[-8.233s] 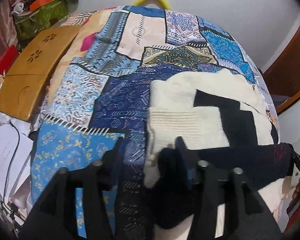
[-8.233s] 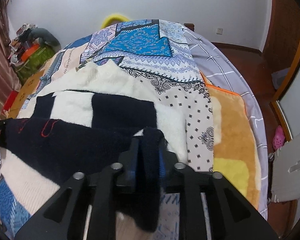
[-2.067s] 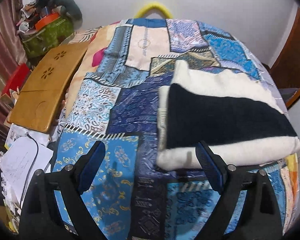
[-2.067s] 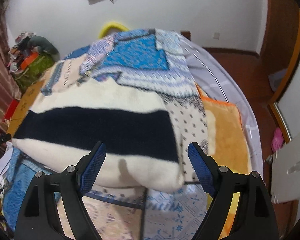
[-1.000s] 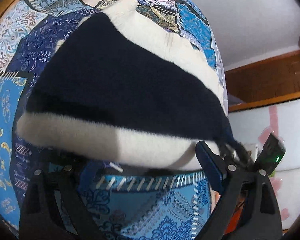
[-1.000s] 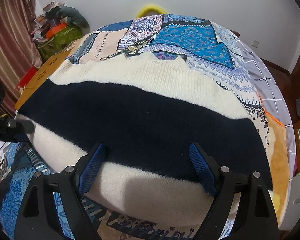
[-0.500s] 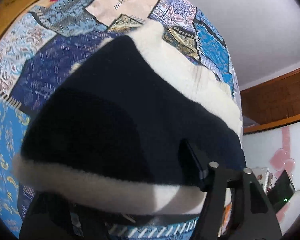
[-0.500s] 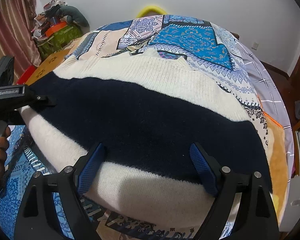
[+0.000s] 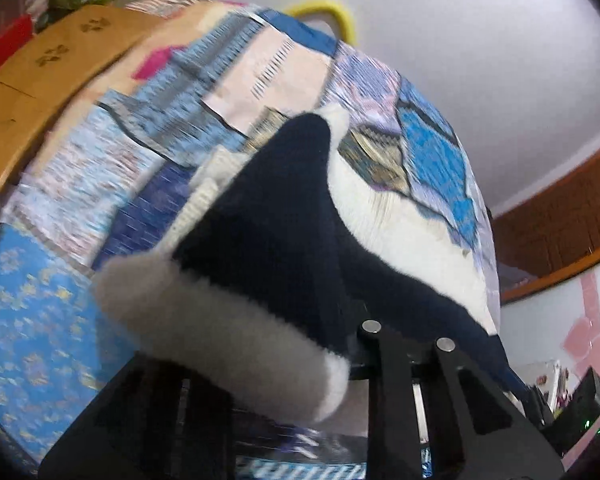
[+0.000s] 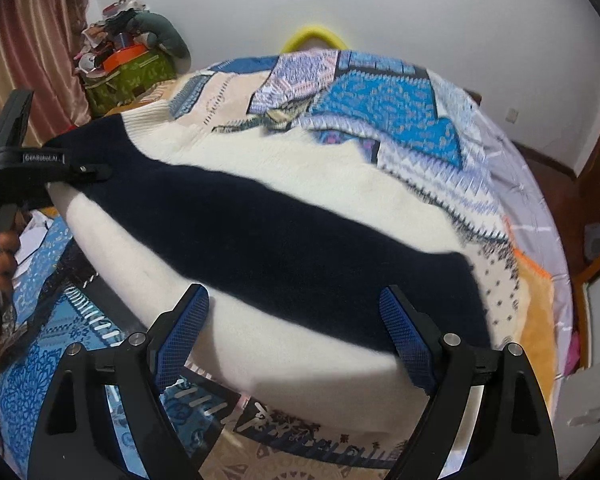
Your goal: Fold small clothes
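A folded cream and navy sweater [image 10: 284, 240] lies across the patchwork bedspread [image 10: 380, 100]. My left gripper [image 10: 92, 172] pinches its navy left end, its jaws closing further on the knit. In the left wrist view that end of the sweater [image 9: 284, 220] is bunched up and raised over the left gripper [image 9: 312, 336], hiding one finger. My right gripper [image 10: 294, 294] stands open above the sweater's near cream edge, with both blue pads apart from the knit.
A wooden board [image 9: 40, 80] lies past the bed's left side, and a clutter pile [image 10: 128, 64] stands by the curtain. An orange blanket [image 10: 536, 320] covers the bed's right edge. A yellow hoop [image 10: 314, 36] rises behind the bed. A person's hand [image 10: 2, 256] holds the left gripper.
The left gripper's jaws have narrowed onto the sweater's left end and lifted it off the bed, folding it toward the middle. The right gripper has stayed open in place.
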Motion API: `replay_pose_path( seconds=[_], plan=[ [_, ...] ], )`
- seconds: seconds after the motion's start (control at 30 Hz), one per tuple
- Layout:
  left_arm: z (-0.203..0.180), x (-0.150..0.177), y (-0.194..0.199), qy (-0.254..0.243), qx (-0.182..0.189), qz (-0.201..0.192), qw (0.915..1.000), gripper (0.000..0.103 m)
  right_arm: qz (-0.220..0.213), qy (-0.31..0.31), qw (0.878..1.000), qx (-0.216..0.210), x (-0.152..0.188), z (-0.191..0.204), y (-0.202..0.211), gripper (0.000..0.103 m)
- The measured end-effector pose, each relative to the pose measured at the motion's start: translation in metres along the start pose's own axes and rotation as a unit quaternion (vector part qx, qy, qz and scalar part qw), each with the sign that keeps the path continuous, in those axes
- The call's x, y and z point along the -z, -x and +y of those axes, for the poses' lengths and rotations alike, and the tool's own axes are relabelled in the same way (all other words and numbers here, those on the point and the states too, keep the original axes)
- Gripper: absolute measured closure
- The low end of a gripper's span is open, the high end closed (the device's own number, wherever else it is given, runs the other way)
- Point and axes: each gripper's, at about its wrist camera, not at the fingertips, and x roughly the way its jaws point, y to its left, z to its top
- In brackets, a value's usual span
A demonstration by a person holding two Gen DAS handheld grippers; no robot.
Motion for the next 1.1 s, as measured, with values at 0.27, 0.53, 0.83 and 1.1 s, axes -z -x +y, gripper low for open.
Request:
replay_pose_path(
  seconds=[0.27,0.53,0.83,1.1],
  plan=[
    [0.037,-0.039,0.055,-0.008,-0.091,-0.080,0.9927,0.079,-0.029,0.009,1.000,0.008,-0.011,-0.005,0.019,0.018],
    [-0.001,-0.046,0.076,-0.072,-0.099,-0.106,0.9868,0.079,0.002,-0.011,1.000,-0.005,-0.001,-0.009,-0.003,0.018],
    [-0.106,-0.025,0.083,-0.174,-0.037,-0.114,0.9773,0.079,0.015,-0.042,0.999,-0.029,0.011,-0.018,-0.011,0.016],
    [-0.181,0.002,0.057,-0.228,-0.001,-0.088,0.9698,0.080,0.015,-0.050,0.998,-0.035,0.016,-0.020,-0.009,0.016]
  ],
)
